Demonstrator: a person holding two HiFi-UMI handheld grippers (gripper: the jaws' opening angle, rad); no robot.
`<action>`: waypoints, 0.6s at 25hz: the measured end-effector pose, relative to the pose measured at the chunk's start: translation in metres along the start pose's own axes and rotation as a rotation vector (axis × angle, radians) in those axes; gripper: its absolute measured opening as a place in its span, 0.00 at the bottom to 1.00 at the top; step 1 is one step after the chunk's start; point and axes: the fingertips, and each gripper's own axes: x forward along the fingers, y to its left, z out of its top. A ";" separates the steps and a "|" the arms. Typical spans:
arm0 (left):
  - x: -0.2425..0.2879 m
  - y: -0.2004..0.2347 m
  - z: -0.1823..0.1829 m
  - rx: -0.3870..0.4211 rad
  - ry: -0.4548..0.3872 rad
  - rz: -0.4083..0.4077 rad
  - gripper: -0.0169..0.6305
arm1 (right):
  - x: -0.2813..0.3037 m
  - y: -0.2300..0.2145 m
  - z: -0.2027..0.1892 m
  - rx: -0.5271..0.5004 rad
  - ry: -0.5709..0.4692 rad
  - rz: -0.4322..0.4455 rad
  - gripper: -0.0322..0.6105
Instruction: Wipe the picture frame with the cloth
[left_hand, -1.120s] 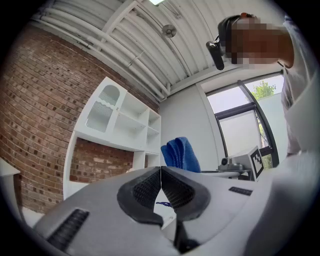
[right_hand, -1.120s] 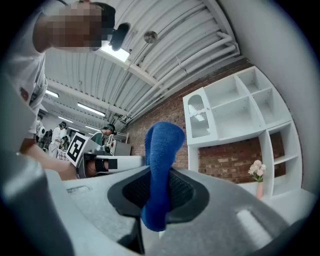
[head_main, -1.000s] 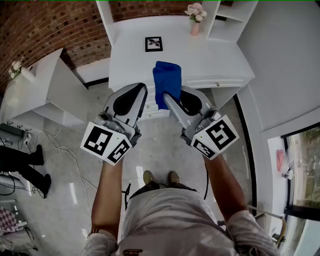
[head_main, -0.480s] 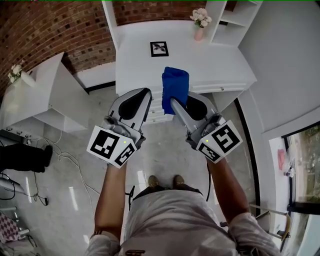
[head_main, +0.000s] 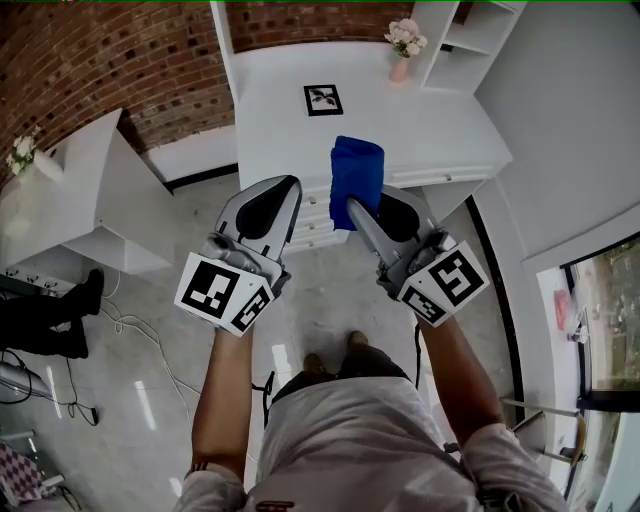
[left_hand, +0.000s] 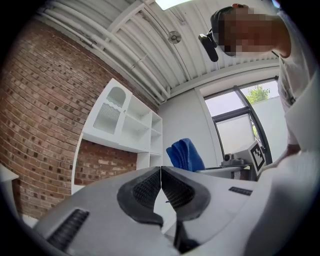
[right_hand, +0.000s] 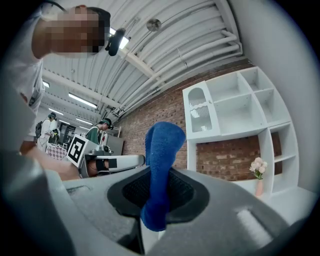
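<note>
Picture frame (head_main: 322, 99) lies flat on the white desk (head_main: 280, 140) at the upper middle of the head view, well apart from both grippers, with a vase of flowers (head_main: 402, 48) up and to its right. Lower down, the right gripper (head_main: 351, 206) clamps a blue cloth (head_main: 356, 172) that sticks up over the desk's front edge. The left gripper (head_main: 291, 187) sits at its left.

In the left gripper view the left gripper (left_hand: 161, 171) has its jaws pressed together with nothing between them; the cloth (left_hand: 186, 154) shows right of centre.

In the right gripper view the right gripper (right_hand: 159, 192) pinches the cloth (right_hand: 163, 142), which rises at the centre of the frame. A white shelf unit (right_hand: 235, 107) stands at the right.
</note>
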 end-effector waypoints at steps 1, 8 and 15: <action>-0.001 0.004 -0.001 -0.002 -0.001 0.002 0.03 | 0.004 0.000 -0.001 -0.002 0.001 -0.001 0.15; 0.009 0.024 -0.012 -0.011 0.013 0.015 0.03 | 0.018 -0.015 -0.009 -0.010 0.015 -0.001 0.16; 0.043 0.042 -0.022 0.014 0.026 0.029 0.03 | 0.032 -0.055 -0.018 -0.013 -0.003 0.001 0.15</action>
